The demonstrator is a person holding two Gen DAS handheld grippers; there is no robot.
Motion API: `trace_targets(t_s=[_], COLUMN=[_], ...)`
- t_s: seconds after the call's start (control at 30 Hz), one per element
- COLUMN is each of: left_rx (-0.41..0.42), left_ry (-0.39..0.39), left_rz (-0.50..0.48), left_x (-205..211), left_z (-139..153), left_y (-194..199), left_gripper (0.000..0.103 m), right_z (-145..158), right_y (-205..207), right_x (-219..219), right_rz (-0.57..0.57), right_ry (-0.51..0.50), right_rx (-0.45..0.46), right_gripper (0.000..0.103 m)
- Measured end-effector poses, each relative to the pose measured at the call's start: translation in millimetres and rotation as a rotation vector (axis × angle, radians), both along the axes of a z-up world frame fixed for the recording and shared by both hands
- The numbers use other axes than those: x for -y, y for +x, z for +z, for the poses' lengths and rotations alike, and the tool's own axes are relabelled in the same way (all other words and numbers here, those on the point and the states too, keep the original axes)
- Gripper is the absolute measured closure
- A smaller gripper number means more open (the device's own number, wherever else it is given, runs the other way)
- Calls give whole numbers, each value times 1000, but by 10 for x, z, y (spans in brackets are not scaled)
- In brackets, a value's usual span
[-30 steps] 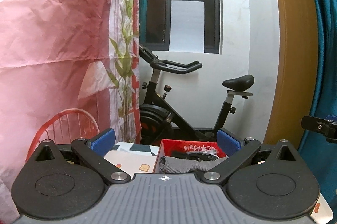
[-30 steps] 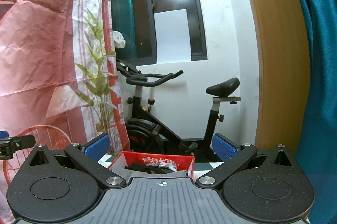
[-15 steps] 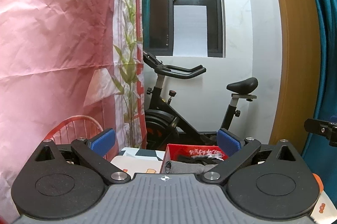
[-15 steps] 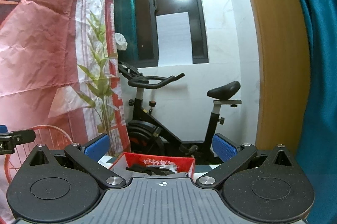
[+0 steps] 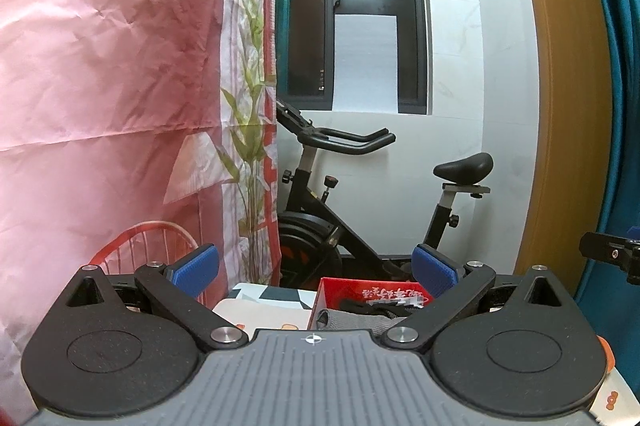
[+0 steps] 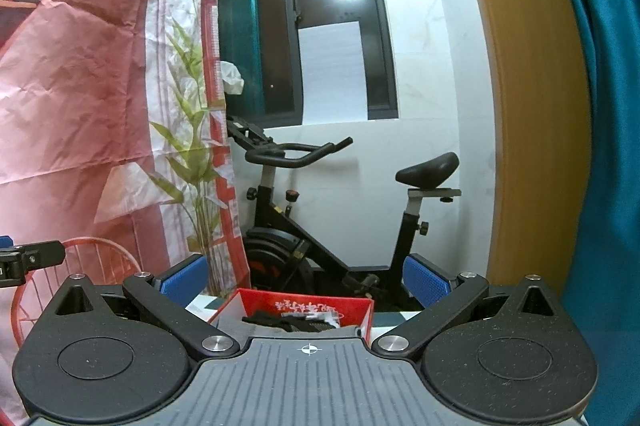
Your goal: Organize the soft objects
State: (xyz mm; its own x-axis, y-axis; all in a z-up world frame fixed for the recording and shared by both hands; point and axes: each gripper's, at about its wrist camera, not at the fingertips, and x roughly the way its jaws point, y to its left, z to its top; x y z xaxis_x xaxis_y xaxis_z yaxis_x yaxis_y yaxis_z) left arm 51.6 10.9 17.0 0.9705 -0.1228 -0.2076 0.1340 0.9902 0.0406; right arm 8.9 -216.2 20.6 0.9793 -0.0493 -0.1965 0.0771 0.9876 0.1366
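A red box (image 5: pixel 372 294) stands on the table just beyond my left gripper (image 5: pixel 316 268); it holds a grey rolled cloth (image 5: pixel 352 320) and dark items. In the right wrist view the same red box (image 6: pixel 300 306) shows dark soft items (image 6: pixel 292 322) inside. My left gripper is open and empty, blue pads wide apart. My right gripper (image 6: pixel 306 276) is open and empty too, held above the box's near side. Most of the table is hidden under the gripper bodies.
A table mat with cartoon prints (image 5: pixel 264 310) lies left of the box. An exercise bike (image 5: pixel 360 209) stands behind the table. A pink printed sheet (image 5: pixel 100 85) hangs at left, a red wire chair (image 5: pixel 148 246) below it. A wooden door frame (image 5: pixel 560 105) and teal curtain (image 6: pixel 600 105) are at right.
Both grippers have tilted slightly, so the scene has shifted a little to the right and down in view. The jaws stay open.
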Motion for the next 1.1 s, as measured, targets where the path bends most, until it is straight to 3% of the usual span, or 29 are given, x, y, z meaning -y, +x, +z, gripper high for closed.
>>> trace_targets(t_s=[1.1], left_rx=[-3], left_ry=[-16], left_rz=[22], left_x=[-30], left_z=[2], left_y=[-10], left_gripper=[0], right_z=[-4], right_y=[-32], right_x=[-48], right_rz=[21], right_ry=[-1], right_rx=[8], right_gripper=[0])
